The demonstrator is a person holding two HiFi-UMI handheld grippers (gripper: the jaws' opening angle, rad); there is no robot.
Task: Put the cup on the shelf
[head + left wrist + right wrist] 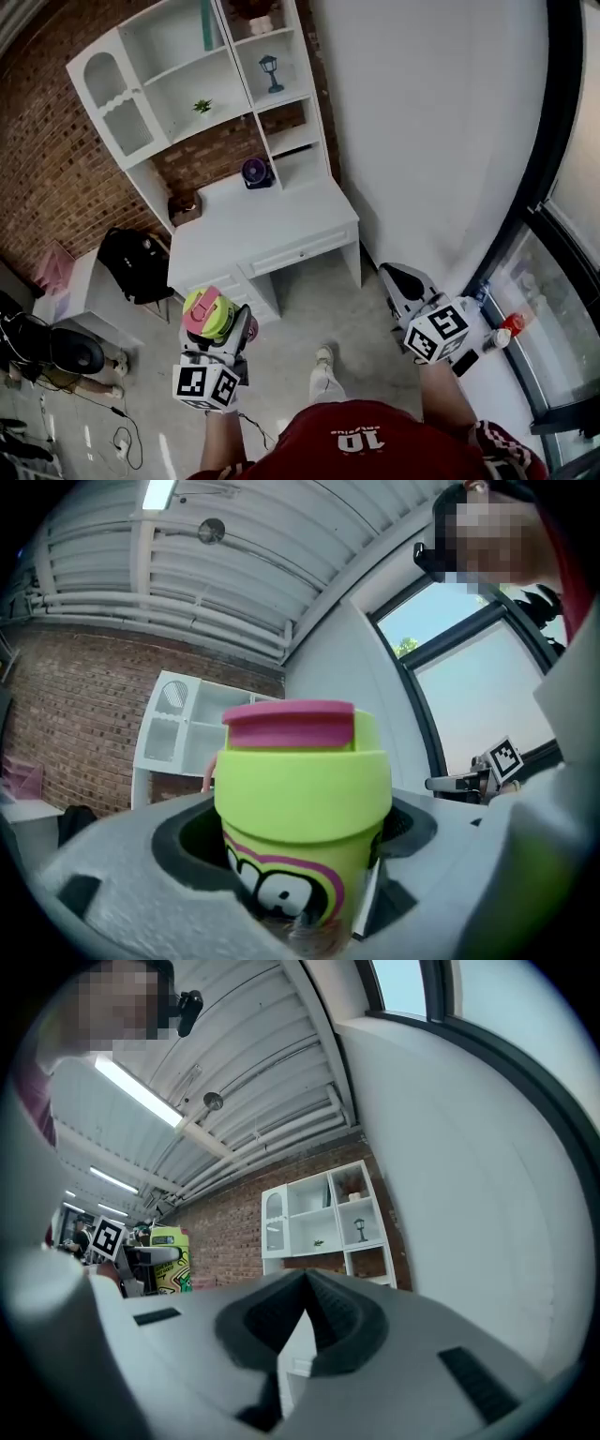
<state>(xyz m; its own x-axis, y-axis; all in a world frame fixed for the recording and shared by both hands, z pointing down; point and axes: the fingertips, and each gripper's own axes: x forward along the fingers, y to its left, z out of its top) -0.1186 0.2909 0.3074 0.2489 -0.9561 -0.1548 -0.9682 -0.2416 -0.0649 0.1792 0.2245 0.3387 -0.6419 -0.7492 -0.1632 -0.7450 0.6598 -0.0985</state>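
My left gripper (298, 907) has its jaws pressed on both sides of the cup (302, 794). The cup is lime green and upright, and its pink lid (291, 726) is on, so I cannot see inside. My right gripper (305, 1283) has its jaws meeting at the tips, with nothing between them. Both hang above the floor (361, 323), near me and short of the white desk (272, 225). The shelf (150, 141) stands at the desk's far side. One compartment holds a small plant (202, 106), and one further right holds a little lamp (271, 72).
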